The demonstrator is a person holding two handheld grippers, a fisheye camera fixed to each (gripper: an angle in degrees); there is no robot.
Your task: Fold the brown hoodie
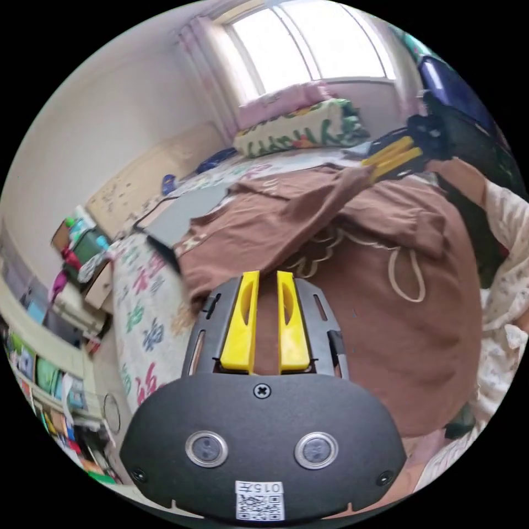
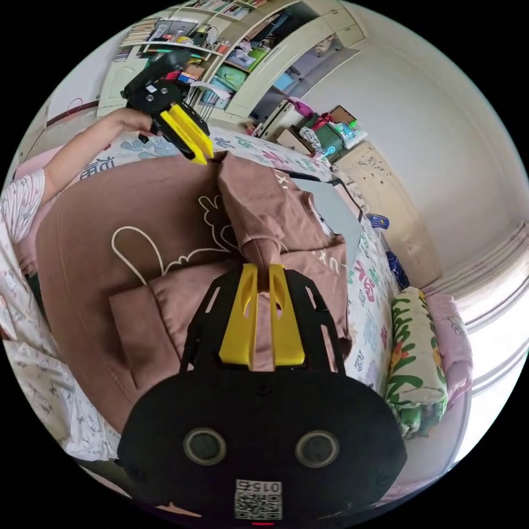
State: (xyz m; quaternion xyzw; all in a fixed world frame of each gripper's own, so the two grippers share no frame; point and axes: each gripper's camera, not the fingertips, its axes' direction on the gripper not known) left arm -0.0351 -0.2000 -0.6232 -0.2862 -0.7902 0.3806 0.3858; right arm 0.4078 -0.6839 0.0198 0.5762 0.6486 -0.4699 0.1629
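- The brown hoodie [image 1: 386,308] lies spread on the bed [image 1: 140,314], under both claws.
- Right gripper [image 2: 263,270]: jaws narrow, pinching the hoodie's sleeve [image 2: 259,209], which stretches away from its tips.
- Left gripper [image 1: 268,275]: jaws narrow over the hoodie; whether they grip cloth, I cannot tell.
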